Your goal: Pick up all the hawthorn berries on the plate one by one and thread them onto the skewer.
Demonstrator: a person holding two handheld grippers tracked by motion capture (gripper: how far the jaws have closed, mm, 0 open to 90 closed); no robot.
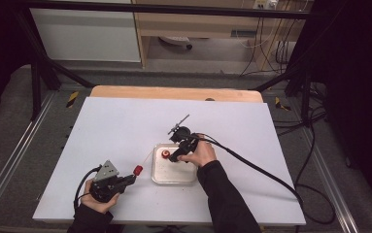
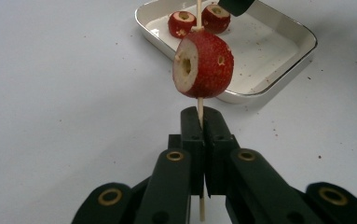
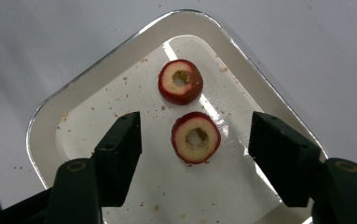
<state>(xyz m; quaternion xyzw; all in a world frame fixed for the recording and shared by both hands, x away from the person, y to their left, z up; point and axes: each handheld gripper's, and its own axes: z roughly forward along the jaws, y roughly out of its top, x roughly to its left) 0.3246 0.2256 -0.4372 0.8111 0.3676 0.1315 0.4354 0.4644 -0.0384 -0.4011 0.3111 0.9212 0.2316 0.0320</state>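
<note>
My left gripper (image 2: 200, 122) is shut on a thin wooden skewer (image 2: 200, 106) that points toward the tray. A red hollowed fruit piece (image 2: 204, 64) is threaded on it. From above, that gripper (image 1: 131, 178) sits near the table's front left, the skewered fruit (image 1: 138, 170) just beyond its tips. A shallow metal tray (image 3: 41, 121) holds two more cored red fruit pieces. My right gripper (image 3: 195, 140) hangs open over the tray. The nearer piece (image 3: 196, 137) lies between its jaws, untouched by them. The farther piece (image 3: 181, 81) lies just beyond.
The tray (image 1: 161, 180) sits at the middle front of a white tabletop (image 1: 110, 126) with a wooden strip along its far edge. A black cable (image 1: 261, 170) trails from the right gripper (image 1: 173, 157) off to the right. Metal frame posts flank the table.
</note>
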